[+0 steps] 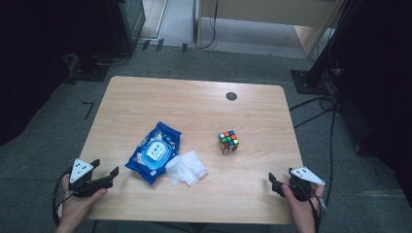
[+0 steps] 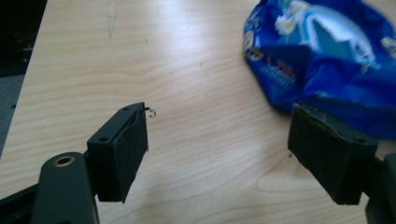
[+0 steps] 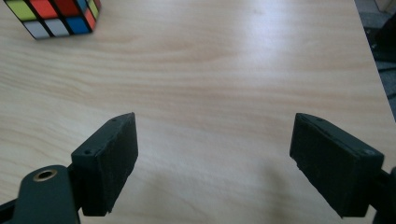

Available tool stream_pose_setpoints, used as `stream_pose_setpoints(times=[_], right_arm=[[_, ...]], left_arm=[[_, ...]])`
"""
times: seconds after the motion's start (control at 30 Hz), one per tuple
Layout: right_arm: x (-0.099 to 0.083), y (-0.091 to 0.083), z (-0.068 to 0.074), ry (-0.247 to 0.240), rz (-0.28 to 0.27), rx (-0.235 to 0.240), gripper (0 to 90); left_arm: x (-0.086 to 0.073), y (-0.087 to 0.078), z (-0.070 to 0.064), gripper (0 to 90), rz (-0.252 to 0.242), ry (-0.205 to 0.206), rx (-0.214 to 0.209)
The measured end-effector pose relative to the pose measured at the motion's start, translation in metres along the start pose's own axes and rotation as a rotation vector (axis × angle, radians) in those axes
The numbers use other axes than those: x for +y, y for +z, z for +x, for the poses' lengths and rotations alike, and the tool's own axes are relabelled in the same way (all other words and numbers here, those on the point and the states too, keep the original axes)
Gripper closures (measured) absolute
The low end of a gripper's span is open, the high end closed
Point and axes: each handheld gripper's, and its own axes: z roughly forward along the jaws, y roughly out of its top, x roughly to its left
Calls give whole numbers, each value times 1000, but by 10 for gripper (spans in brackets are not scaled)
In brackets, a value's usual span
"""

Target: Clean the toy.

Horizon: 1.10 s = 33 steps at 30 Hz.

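Note:
A blue wet-wipe pack [image 1: 154, 152] lies left of the table's middle, with a crumpled white wipe [image 1: 186, 168] against its right side. A colour puzzle cube [image 1: 228, 141] stands to the right of them. My left gripper [image 1: 104, 169] hovers open at the front left corner, its jaws wide apart and empty. In the left gripper view the pack [image 2: 322, 51] lies just beyond the right jaw of my left gripper [image 2: 224, 140]. My right gripper [image 1: 281, 180] is open at the front right edge. In its own view my right gripper [image 3: 215, 154] is empty, with the cube [image 3: 56, 16] at the far left.
The wooden table [image 1: 194, 104] has a small dark round cap [image 1: 231, 96] near its far edge. Dark stands and cables sit on the grey floor around it, with a black frame base [image 1: 311, 80] at the back right.

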Motion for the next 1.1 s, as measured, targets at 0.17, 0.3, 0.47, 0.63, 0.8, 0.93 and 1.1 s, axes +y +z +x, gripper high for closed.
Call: stream_pose_setpoints(times=[0.17,0.3,0.47,0.63,0.8,0.93,1.1], right_arm=[[-5,-1,-3,6,49,-25,154],[-5,2,-3,-2,97,-38,152],[-5,3,-3,-19,99,-37,133],[-4,4,-3,-35,110,-21,94],[-4,5,-4,-38,115,-14,76],[-3,5,-4,-38,117,-13,69],[-3,5,-4,-39,117,-13,69]], left_arm=[[-1,9,-4,203,91,26,27],[-2,15,-10,200,145,62,48],[-1,19,-6,181,174,48,23],[-1,20,-7,176,175,47,26],[0,20,-7,172,176,46,26],[0,20,-7,172,176,45,26],[0,20,-6,172,176,45,26]])
